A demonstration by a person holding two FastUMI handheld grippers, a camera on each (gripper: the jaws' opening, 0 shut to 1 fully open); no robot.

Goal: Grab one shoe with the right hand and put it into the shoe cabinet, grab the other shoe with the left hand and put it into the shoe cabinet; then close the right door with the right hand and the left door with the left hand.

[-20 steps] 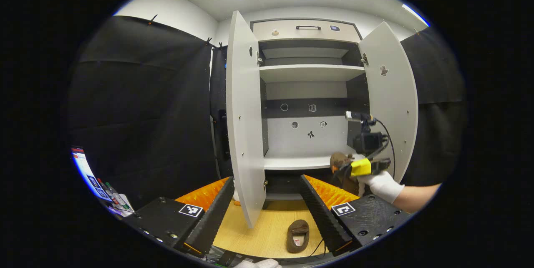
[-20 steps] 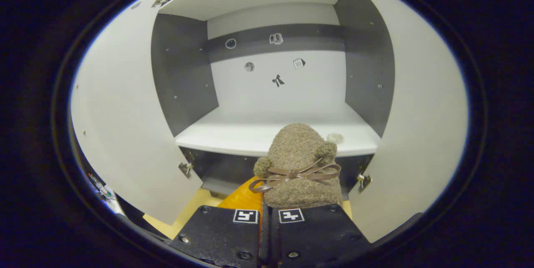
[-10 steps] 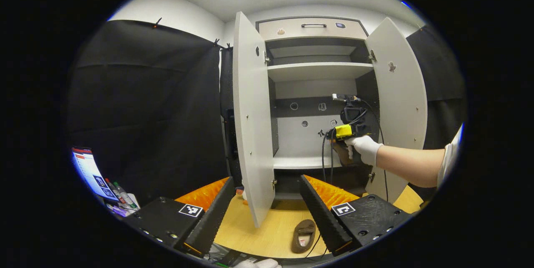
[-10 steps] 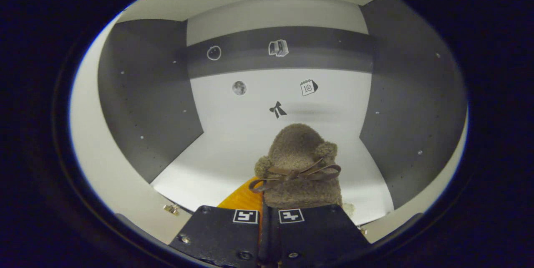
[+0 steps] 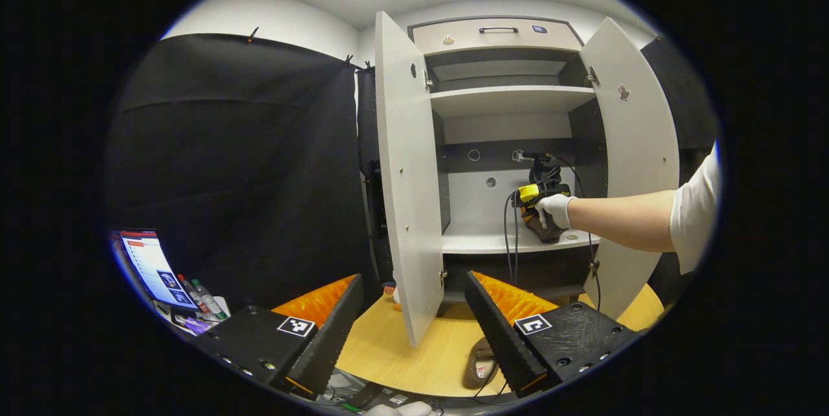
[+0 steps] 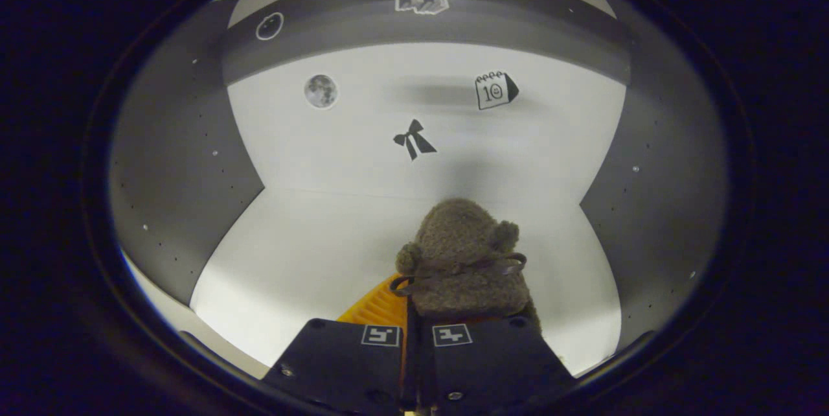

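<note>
A fuzzy brown slipper [image 6: 463,260] with a bow strap sits between my right gripper's [image 6: 414,322] fingers, which are shut on its heel. It is deep inside the cabinet, low over the white shelf [image 6: 311,254]; whether it touches the shelf I cannot tell. In the left gripper view a gloved hand [image 5: 556,207] holds that right gripper [image 5: 539,199] over the same shelf [image 5: 479,242]. The other slipper [image 5: 478,359] lies on the wooden floor, partly behind a finger [image 5: 502,332]. My left gripper [image 5: 411,280] is open and holds nothing. The left door [image 5: 405,170] and right door [image 5: 638,144] stand open.
The cabinet has an upper shelf [image 5: 511,100] and a top drawer [image 5: 499,32]. Cables [image 5: 511,234] hang from the right gripper over the shelf's front edge. A lit screen [image 5: 152,264] and small bottles [image 5: 201,296] stand low on the left.
The right gripper has carried the slipper from outside the doors, up and forward, deep into the cabinet over the shelf. The left gripper has shifted slightly left; the floor slipper slid behind its finger.
</note>
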